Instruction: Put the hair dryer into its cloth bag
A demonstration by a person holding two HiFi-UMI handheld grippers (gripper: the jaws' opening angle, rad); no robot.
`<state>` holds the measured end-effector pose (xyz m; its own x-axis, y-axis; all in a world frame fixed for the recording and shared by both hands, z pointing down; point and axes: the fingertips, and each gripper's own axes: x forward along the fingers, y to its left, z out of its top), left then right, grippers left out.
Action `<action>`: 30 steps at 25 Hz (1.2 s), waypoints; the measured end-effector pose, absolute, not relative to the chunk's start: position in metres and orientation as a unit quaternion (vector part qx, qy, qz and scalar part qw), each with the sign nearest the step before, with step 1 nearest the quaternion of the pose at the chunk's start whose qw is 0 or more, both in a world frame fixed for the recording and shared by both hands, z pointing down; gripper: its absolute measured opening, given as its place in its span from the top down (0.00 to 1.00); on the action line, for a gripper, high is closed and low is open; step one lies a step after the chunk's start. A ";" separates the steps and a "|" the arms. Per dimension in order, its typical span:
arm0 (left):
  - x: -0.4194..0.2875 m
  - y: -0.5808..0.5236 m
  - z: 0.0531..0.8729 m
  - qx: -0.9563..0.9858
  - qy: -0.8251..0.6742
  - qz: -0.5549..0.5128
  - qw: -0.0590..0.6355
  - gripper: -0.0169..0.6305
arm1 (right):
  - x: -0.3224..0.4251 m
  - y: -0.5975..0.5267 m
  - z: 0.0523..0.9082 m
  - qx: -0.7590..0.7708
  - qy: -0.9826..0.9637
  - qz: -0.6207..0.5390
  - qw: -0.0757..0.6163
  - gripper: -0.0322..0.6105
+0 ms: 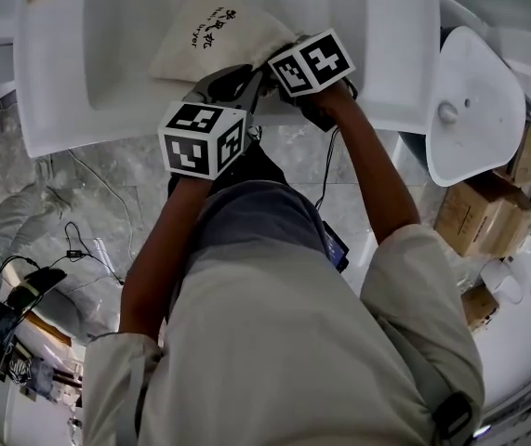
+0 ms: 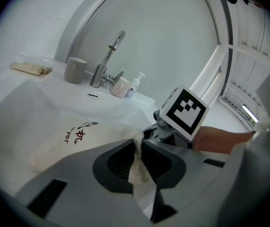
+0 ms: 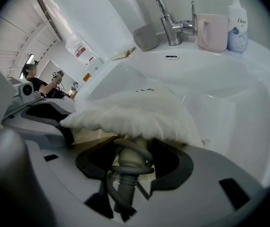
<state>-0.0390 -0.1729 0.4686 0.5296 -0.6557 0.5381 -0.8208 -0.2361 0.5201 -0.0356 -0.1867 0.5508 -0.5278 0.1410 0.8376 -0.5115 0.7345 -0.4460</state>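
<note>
sink [image 1: 56,72]: a white basin seen from above, with the bag lying inside it.
bag [image 1: 211,31]: cream cloth with dark print, spread across the basin floor. Its mouth is turned toward the person and the two grippers. In the right gripper view it bulges over what it covers.
left gripper [image 2: 137,145]: jaws drawn almost together and pinching a fold of the bag's mouth edge. A strip of the cloth hangs down between the pads.
right gripper [image 3: 132,150]: just beside the left gripper at the bag's mouth. Its jaws are closed narrow on the dryer's tail end.
dryer [image 3: 125,167]: only the beige ribbed sleeve shows, poking out from under the cloth and clamped between the right gripper's jaws. The body is covered by the bag and cannot be made out.
cord [image 3: 134,144]: grey loops wound around the sleeve, right at the jaws.
far rim: a grey cup [image 2: 75,70], a chrome faucet [image 2: 107,60], a pink cup [image 3: 212,32] and a pump bottle [image 3: 236,25] stand in a row behind the basin, well apart from both grippers.
</note>
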 end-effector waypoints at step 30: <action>-0.071 -0.182 0.464 0.751 -0.512 0.066 0.412 0.90 | -0.090 -0.211 0.585 0.101 -0.834 0.320 0.437 0.59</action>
<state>-0.0714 -0.1816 0.4637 0.4667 -0.7146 0.5210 -0.8233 -0.1359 0.5511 -0.0904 -0.2110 0.5846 -0.5974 0.1108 0.7943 -0.4485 0.7748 -0.4455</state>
